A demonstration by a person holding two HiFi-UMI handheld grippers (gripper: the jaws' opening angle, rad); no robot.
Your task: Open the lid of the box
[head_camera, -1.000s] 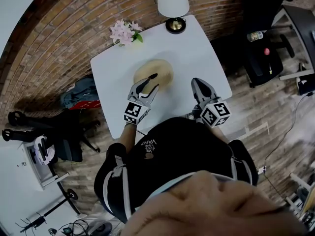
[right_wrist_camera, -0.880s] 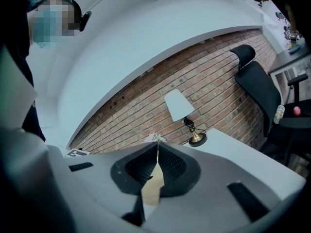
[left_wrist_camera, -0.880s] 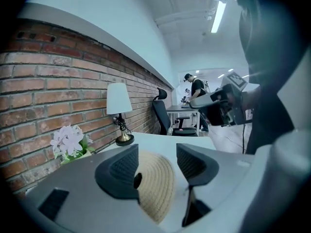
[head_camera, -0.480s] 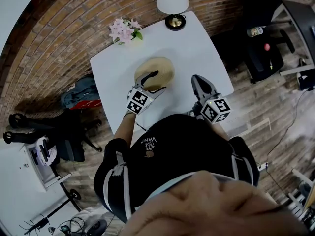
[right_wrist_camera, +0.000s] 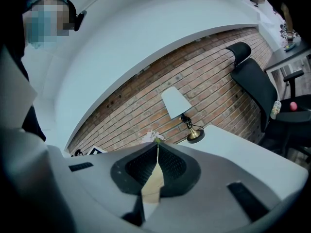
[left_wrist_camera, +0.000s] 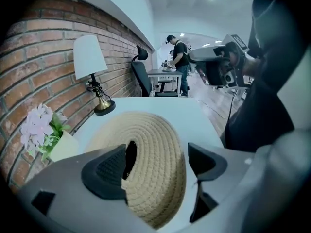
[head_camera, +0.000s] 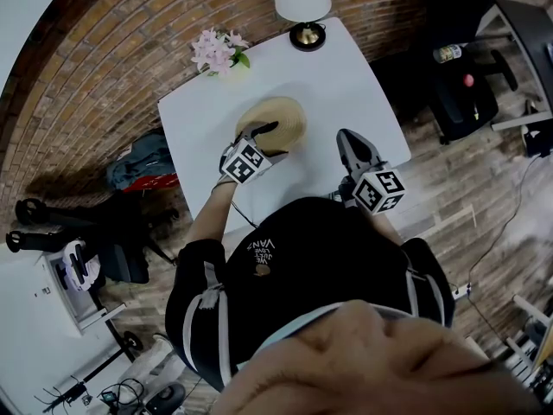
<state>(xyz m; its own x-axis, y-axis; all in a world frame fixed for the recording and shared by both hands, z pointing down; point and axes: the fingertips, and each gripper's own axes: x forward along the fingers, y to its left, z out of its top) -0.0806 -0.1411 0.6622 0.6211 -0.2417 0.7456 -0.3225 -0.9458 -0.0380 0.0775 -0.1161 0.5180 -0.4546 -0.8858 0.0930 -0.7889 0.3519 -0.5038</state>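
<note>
A round woven straw box point(head_camera: 275, 118) sits mid-table. In the left gripper view its coiled lid point(left_wrist_camera: 155, 154) fills the space between the jaws, with a dark gap beside the left pad point(left_wrist_camera: 109, 171). My left gripper point(head_camera: 259, 135) reaches over the box's near edge. Its jaws are opening, stand wide, and neither pad presses on the straw. My right gripper point(head_camera: 347, 141) hovers over bare table to the right of the box, apart from it. Its pads point(right_wrist_camera: 167, 166) meet with nothing between them, so it is shut.
The white table point(head_camera: 346, 85) stands against a brick wall. A white-shaded brass lamp point(head_camera: 302, 7) is at its far edge and pink flowers point(head_camera: 216, 54) at the far left corner. A black office chair point(head_camera: 458, 85) stands right of the table, a bag point(head_camera: 143, 167) on the floor left.
My left gripper has moved forward over the woven box and its jaws have spread wide. The right gripper has barely shifted and stays shut.
</note>
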